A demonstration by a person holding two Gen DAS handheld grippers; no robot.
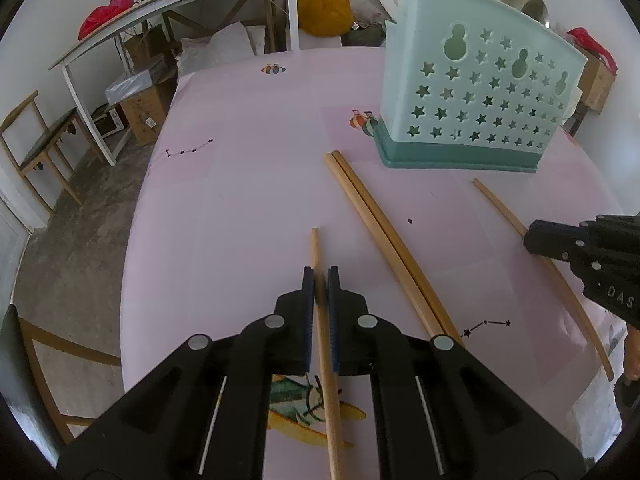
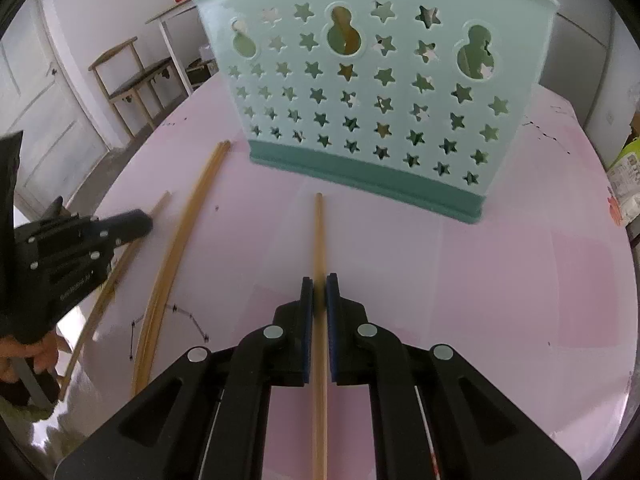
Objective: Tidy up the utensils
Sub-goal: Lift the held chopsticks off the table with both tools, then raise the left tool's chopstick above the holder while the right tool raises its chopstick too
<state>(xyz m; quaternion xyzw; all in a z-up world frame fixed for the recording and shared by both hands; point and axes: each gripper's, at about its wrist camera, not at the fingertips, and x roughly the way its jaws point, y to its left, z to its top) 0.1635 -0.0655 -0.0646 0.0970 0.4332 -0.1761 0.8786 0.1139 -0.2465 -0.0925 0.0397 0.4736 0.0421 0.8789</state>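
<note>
A pale green utensil holder [image 1: 476, 92] with star holes stands on the pink table [image 1: 248, 184]; it fills the top of the right wrist view [image 2: 372, 92]. My left gripper [image 1: 321, 276] is shut on a wooden chopstick [image 1: 325, 344] lying along its fingers. My right gripper [image 2: 320, 282] is shut on another chopstick [image 2: 319, 240] that points at the holder's base. Two more chopsticks [image 1: 384, 236] lie side by side between the grippers, also in the right wrist view [image 2: 176, 248]. The right gripper shows at the left wrist view's right edge [image 1: 580, 248].
A wooden chair [image 1: 40, 148] and a white desk [image 1: 168, 8] with boxes beneath stand left of the table. A yellow bag [image 1: 326, 8] lies beyond the far edge. A white door [image 2: 36, 120] is at the left in the right wrist view.
</note>
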